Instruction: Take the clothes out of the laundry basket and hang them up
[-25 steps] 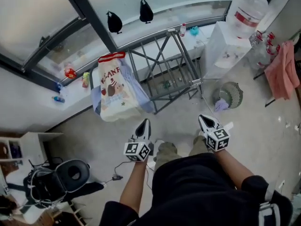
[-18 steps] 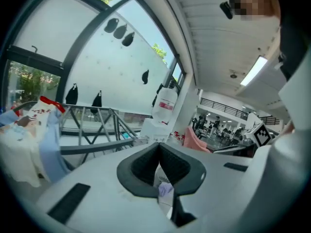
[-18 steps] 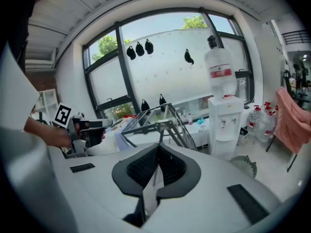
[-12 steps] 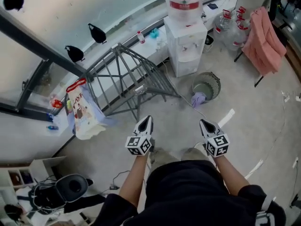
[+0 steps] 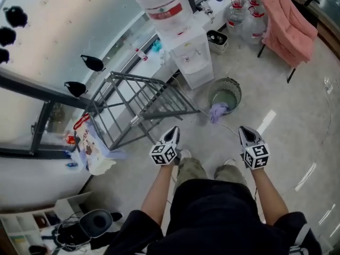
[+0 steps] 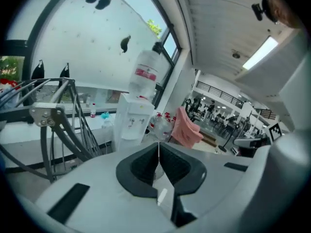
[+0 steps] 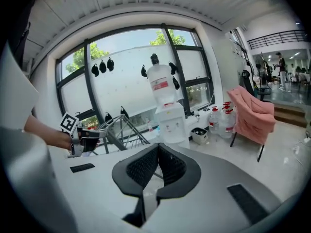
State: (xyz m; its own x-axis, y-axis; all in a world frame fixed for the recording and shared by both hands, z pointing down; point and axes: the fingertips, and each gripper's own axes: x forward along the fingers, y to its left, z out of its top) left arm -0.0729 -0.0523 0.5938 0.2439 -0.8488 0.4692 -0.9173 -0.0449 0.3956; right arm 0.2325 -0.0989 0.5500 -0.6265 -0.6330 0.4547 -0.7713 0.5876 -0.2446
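Laundry basket (image 5: 237,89) on the floor, upper centre-right of head view; both tongs closed, empty.
Round wire basket stands upright, mouth up; purple cloth (image 5: 217,112) bunched at its lower-left rim. Left gripper (image 5: 172,134) and right gripper (image 5: 246,133) point up-frame.

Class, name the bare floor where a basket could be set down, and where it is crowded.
Bare floor stretches right of the mesh basket, before the pink-draped chair. Crowded: along the window, with drying rack, water dispenser and bottles.
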